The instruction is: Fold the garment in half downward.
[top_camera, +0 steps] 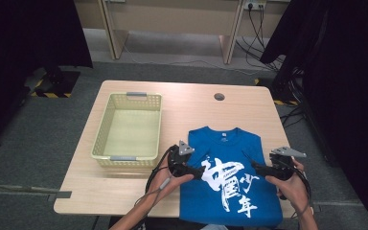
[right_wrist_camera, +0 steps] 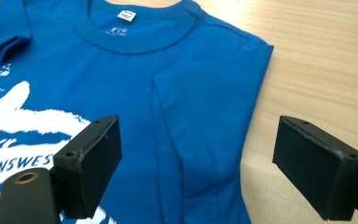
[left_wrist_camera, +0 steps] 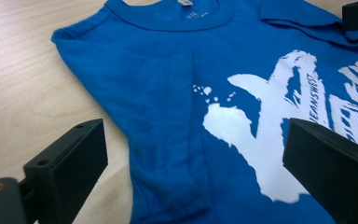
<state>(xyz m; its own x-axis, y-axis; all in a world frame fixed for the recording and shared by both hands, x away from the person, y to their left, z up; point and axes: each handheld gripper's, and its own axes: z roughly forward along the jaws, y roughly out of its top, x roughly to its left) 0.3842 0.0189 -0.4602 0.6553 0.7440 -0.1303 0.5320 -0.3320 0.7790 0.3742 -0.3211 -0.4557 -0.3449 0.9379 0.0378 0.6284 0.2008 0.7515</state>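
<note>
— Wooden counter [top_camera: 124, 184] has a blue shirt [top_camera: 230, 143] lying flat at five o'clock, right?
— Yes. Left tongs [top_camera: 202, 172] and right tongs [top_camera: 255, 166] hang over it, both spread wide, grasping nothing. Basket [top_camera: 104, 129] sits at nine.

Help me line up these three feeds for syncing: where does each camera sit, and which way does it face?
High view: above the person's side, looking forward and down on the table, basket and blue T-shirt; forearms and both hands show.
Left gripper view: rides the left gripper, facing the T-shirt's folded-in sleeve; its two open black jaws show.
Right gripper view: rides the right gripper, facing the other folded-in sleeve and the collar; its open jaws show.
Shared: all show the T-shirt's white print.
</note>
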